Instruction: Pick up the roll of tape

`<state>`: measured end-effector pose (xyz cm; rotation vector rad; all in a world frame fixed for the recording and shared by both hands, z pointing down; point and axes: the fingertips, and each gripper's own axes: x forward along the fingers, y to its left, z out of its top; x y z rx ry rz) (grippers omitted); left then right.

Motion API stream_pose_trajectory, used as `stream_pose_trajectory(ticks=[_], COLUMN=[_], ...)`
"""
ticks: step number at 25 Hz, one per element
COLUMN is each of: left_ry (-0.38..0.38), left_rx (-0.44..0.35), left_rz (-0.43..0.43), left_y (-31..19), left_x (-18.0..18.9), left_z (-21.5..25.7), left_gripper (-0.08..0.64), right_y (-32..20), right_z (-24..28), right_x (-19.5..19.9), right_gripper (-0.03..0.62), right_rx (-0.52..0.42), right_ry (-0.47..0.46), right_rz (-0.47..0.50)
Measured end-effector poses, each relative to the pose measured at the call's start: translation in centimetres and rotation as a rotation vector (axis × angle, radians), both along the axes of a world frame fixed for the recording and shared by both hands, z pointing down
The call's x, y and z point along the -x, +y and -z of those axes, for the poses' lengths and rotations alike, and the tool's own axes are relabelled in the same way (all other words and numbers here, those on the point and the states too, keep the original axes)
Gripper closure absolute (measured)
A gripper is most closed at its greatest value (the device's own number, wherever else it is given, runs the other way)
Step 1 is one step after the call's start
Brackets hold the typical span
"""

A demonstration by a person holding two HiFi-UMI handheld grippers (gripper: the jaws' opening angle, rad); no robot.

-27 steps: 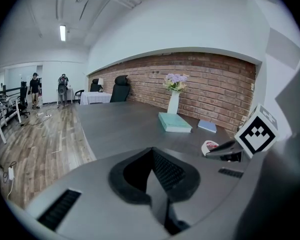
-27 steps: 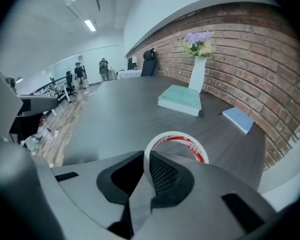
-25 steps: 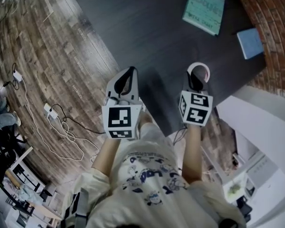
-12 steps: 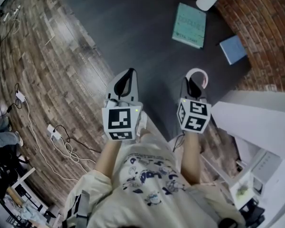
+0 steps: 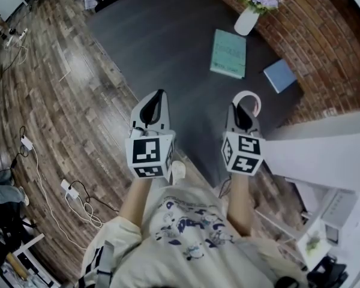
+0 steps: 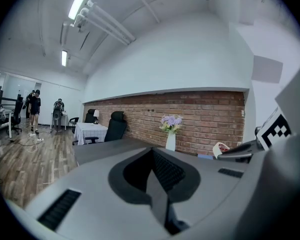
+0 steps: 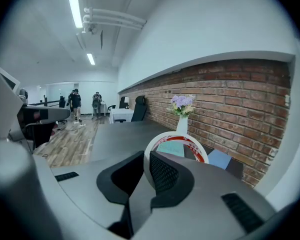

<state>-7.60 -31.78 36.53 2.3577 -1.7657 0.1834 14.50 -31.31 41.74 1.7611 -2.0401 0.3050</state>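
Note:
The roll of tape (image 5: 248,100), a white ring with red print inside, hangs above the dark table (image 5: 168,41), clamped by its wall in my right gripper (image 5: 242,114). In the right gripper view the tape (image 7: 176,143) stands upright between the jaws of that gripper (image 7: 146,160), one pad inside the ring and one outside. My left gripper (image 5: 156,101) is held level beside it to the left, jaws shut together with nothing in them. The left gripper view shows its own shut gripper (image 6: 152,156), with the tape (image 6: 221,148) off to the right.
On the table's far part lie a teal book (image 5: 229,53) and a blue notebook (image 5: 280,75), with a white vase of purple flowers (image 5: 247,18) by the brick wall (image 5: 324,35). A white ledge (image 5: 324,155) is close on the right. Cables (image 5: 72,191) trail on the wood floor.
Both grippers have risen together, the right one carrying the tape up off the table. The head view has tipped up, so the vase and more of the brick wall have come into sight.

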Motion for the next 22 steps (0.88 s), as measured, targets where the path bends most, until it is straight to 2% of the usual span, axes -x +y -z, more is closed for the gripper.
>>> stream_pose_trajectory(ticks=[10,22], left_ry=[0.005,0.018], left_rx=[-0.082,-0.119], left_rz=[-0.030,-0.050], left_y=[-0.2,0.6], left_x=[-0.5,-1.1], left_z=[3.8,5.5], left_gripper=[0.557,0.557], right_y=[0.6,2.1], right_z=[5.0,7.4], right_x=[0.7,0.7], right_gripper=[0.555,0.555], right_rx=[-0.140,-0.217], right_ry=[-0.023,-0.039], right_rz=[-0.016,-0.031])
